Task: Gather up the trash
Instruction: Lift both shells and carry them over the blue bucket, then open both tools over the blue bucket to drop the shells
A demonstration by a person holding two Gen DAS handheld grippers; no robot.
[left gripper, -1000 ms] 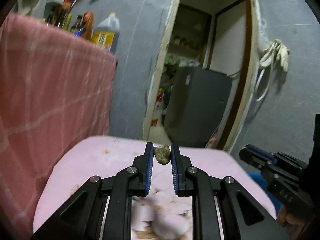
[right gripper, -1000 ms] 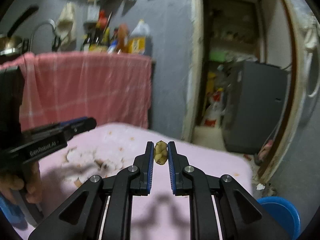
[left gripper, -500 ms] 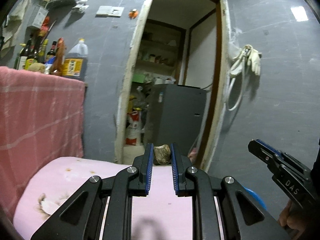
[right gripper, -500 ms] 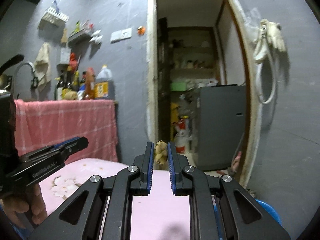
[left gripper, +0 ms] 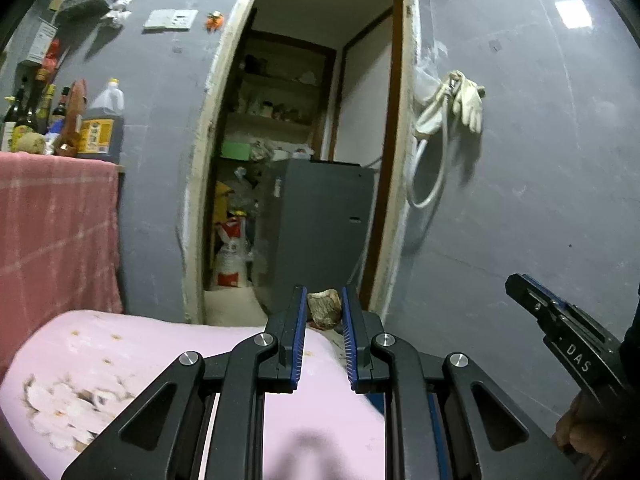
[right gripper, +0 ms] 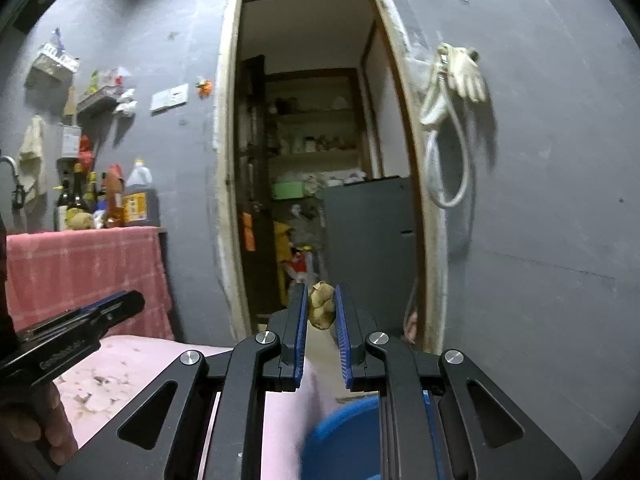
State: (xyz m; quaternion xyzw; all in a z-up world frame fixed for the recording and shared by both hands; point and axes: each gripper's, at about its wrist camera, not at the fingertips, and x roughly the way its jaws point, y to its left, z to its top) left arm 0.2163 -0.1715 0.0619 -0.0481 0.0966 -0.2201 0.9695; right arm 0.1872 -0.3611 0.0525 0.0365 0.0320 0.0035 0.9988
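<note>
My left gripper is shut on a small brown nutshell scrap, held above the far edge of the pink flowered table. In the right wrist view my right gripper is shut on a yellowish nutshell scrap, held up in front of the doorway. A blue bin shows below the right gripper, just off the table's edge. The other gripper appears at each view's side: the right one, the left one, both held by hands.
A doorway with a grey cabinet and cluttered shelves lies straight ahead. A pink cloth hangs at the left with bottles above it. White gloves and a hose hang on the grey wall.
Both grippers have swung right and tilted up, from over the table toward its edge and the doorway. The blue bin has come under the right gripper. Both scraps stay clamped.
</note>
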